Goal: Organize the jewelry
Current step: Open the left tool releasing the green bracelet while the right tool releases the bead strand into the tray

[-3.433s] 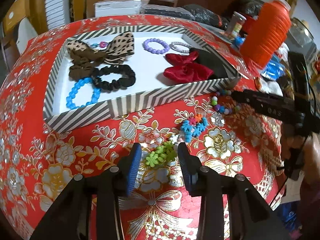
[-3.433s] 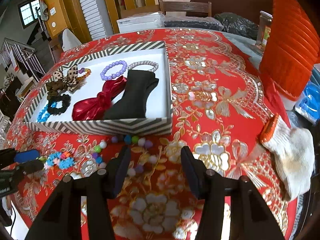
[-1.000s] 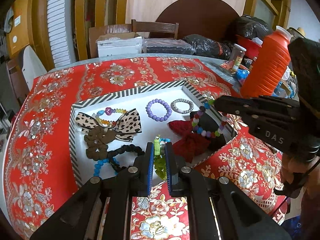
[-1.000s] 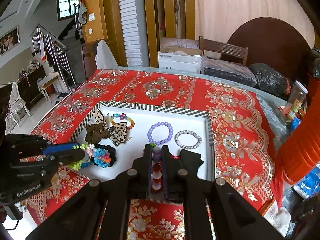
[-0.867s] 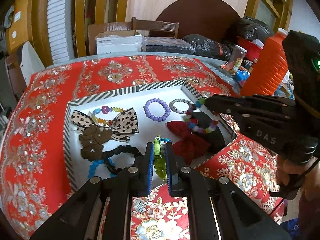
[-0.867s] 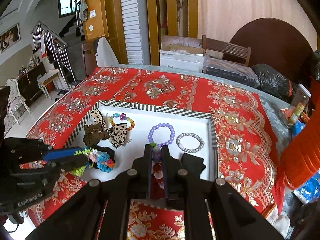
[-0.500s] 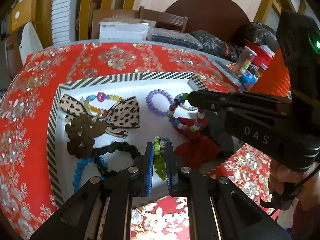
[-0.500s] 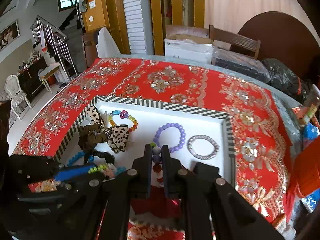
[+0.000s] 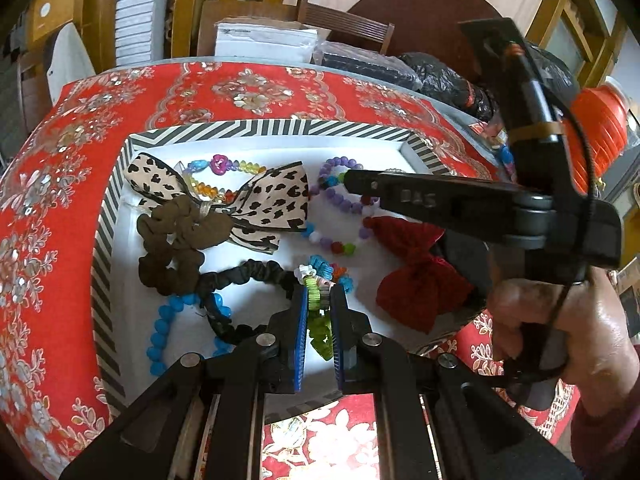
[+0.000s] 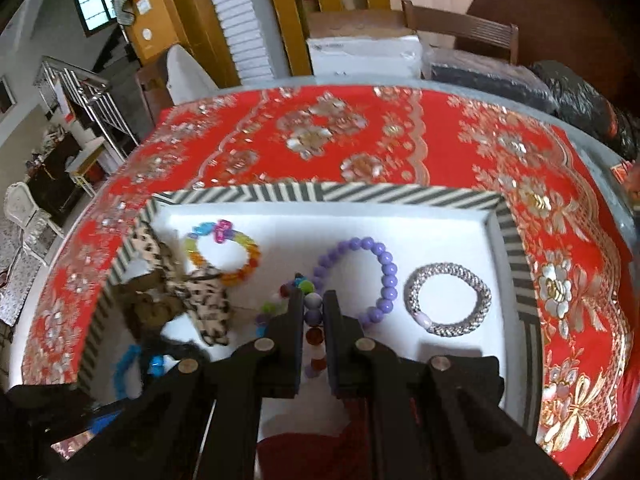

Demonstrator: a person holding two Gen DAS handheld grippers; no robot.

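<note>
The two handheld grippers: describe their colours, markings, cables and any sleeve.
Both are black plastic with silver pivot screws. The left gripper has blue ribbed pads. The right gripper bears raised letters on its finger, a black cable and a tan band. A dark maroon sleeve covers the wrist.

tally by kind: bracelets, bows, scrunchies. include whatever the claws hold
Bracelets: 6: rainbow, purple, silver, blue, mixed-bead in right claw, flower in left claw
Bows: 2: leopard, red
Scrunchies: 2: brown, black
Total: 10
</note>
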